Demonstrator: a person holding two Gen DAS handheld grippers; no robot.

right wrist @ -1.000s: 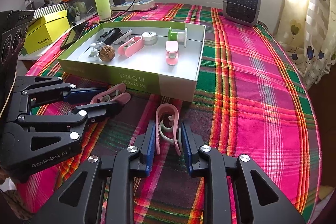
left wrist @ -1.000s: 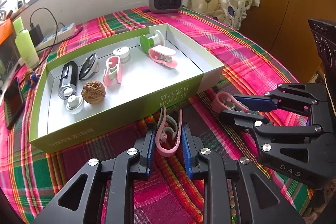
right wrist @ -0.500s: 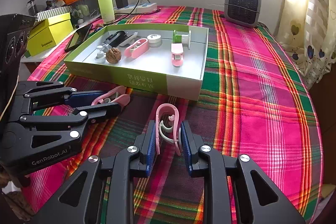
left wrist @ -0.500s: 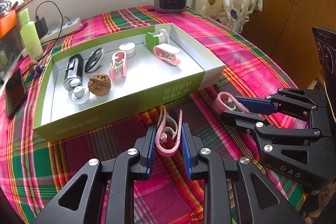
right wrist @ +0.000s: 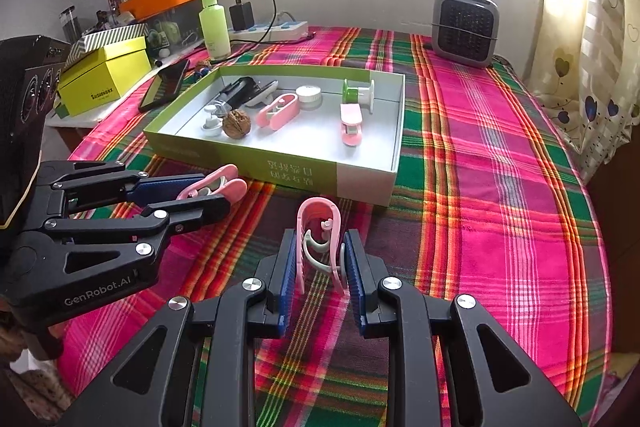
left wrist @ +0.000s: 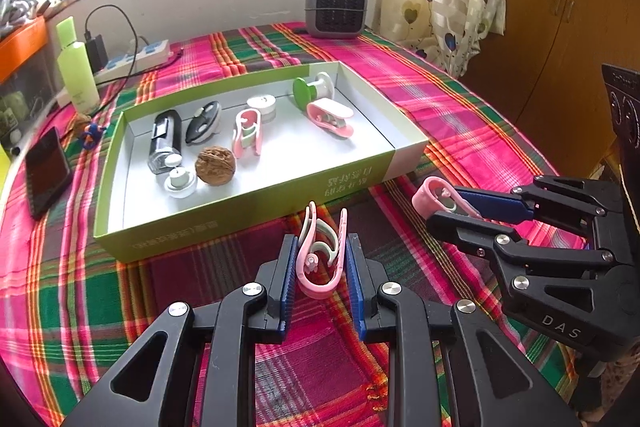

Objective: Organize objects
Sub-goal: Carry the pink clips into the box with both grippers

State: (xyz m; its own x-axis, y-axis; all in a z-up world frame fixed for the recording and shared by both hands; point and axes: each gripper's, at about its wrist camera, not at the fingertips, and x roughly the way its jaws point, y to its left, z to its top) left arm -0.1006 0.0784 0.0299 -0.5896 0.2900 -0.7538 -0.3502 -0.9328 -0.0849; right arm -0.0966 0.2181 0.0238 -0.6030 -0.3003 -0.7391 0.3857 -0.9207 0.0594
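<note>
a pink-and-green plaid cloth (right wrist: 500, 155) covers the table below a sunlit window; a grey heater (right wrist: 465, 23) stands behind the green tray (right wrist: 360, 175). "genrobot.ai" marks the left gripper (left wrist: 320, 259), clamped on a pink clip (left wrist: 320, 255); the right gripper (right wrist: 320, 259) pinches a second clip (right wrist: 318, 227).

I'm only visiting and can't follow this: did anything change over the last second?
Hardly. The left gripper lifted its pink clip slightly, so the green box looks a little farther off. The right gripper kept still, clamped on its own pink clip. Nothing was grabbed or released; the box's contents stayed put.
</note>
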